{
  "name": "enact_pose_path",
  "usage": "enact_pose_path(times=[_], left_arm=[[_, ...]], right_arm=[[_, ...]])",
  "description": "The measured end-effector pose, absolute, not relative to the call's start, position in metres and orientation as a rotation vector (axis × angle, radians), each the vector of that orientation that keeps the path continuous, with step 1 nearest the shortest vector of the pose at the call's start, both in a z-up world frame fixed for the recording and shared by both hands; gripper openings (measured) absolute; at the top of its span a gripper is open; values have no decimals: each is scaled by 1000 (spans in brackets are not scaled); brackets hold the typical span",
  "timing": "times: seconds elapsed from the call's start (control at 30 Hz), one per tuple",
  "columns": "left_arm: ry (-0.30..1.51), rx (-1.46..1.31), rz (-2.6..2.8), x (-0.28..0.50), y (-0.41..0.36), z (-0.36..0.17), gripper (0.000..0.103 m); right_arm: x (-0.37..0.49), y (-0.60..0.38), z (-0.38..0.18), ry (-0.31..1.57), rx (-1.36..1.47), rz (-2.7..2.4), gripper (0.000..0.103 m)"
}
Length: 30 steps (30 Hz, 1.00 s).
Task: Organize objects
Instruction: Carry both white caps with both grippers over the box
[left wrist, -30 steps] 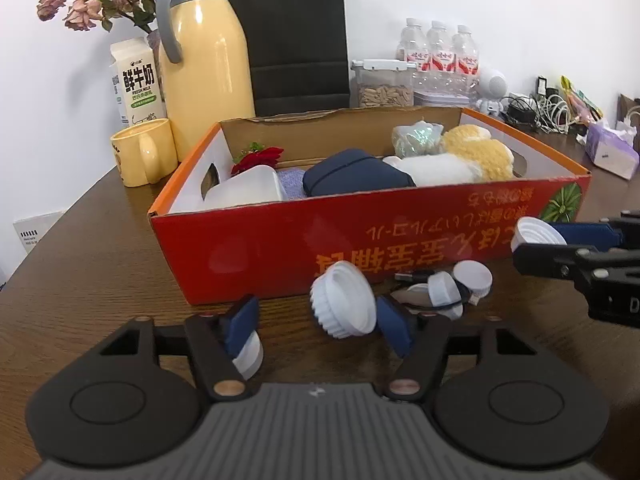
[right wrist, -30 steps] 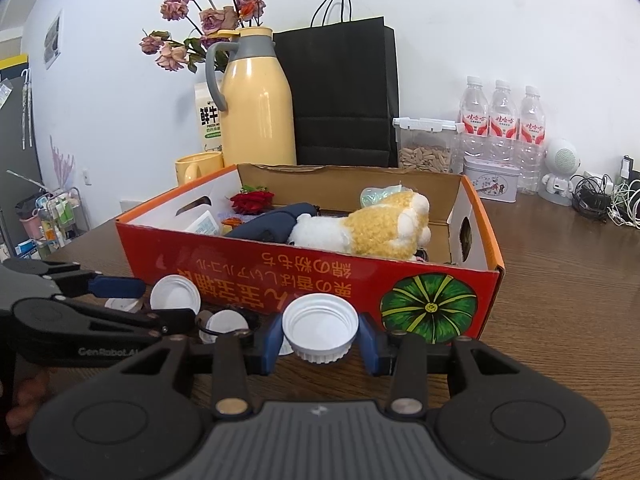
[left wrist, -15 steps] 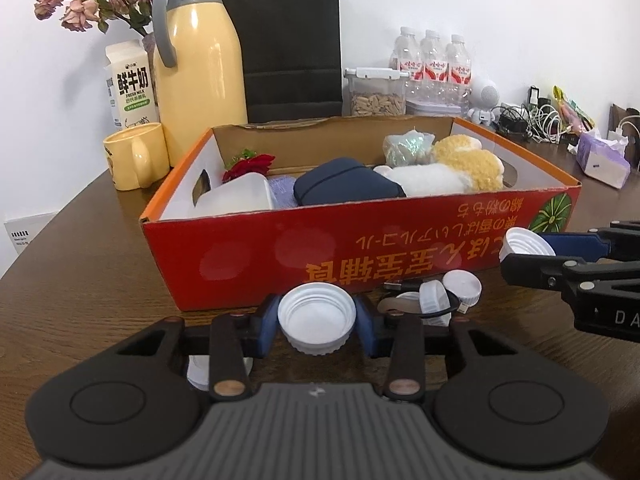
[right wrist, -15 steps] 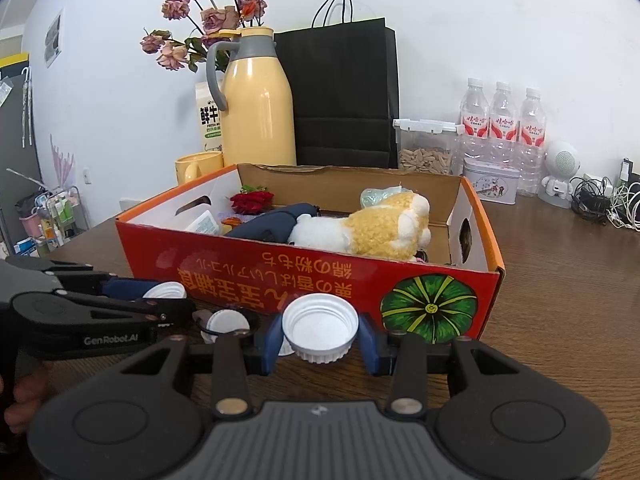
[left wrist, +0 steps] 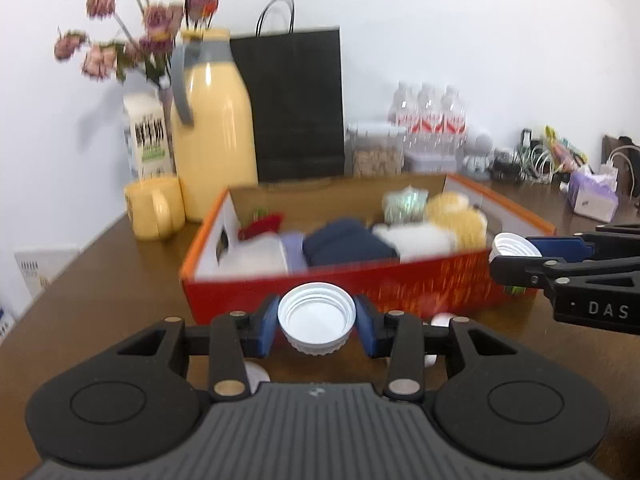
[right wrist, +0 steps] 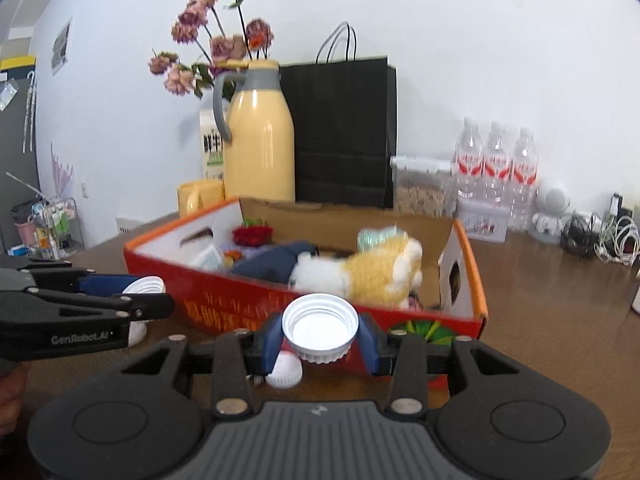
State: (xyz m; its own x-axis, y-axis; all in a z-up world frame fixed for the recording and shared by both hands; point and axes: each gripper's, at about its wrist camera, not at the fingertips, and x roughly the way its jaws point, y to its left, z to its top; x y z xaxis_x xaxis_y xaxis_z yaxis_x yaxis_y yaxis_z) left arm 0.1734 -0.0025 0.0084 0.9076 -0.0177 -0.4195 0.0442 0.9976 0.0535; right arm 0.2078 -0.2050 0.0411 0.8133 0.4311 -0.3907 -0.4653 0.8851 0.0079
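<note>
Beyond both sets of fingers sits the red cardboard box [left wrist: 360,276] on the desk [left wrist: 100,280], already holding a plush toy [right wrist: 372,272] and a dark pouch [left wrist: 348,242]; the left gripper [left wrist: 317,322] is closed partway on a white screw cap [left wrist: 317,316], open side up, pinched across its ribbed rim; the right gripper [right wrist: 320,330] clamps a second cap [right wrist: 320,326] likewise; more loose caps [right wrist: 285,372] lie below the fingers. The caps look light, rigid, slightly slick; the ribbed sides seem the surest hold.
</note>
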Motion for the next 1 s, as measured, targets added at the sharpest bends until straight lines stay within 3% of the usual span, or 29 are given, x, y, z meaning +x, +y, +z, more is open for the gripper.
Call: enact_pose_path(times=[0.47, 1.0], left_arm=[[270, 54, -23, 222, -9, 57, 41], [355, 6, 24, 298, 5, 38, 41]], right_arm=[[256, -177, 89, 284, -119, 466, 39], [331, -154, 53, 408, -103, 451, 39]])
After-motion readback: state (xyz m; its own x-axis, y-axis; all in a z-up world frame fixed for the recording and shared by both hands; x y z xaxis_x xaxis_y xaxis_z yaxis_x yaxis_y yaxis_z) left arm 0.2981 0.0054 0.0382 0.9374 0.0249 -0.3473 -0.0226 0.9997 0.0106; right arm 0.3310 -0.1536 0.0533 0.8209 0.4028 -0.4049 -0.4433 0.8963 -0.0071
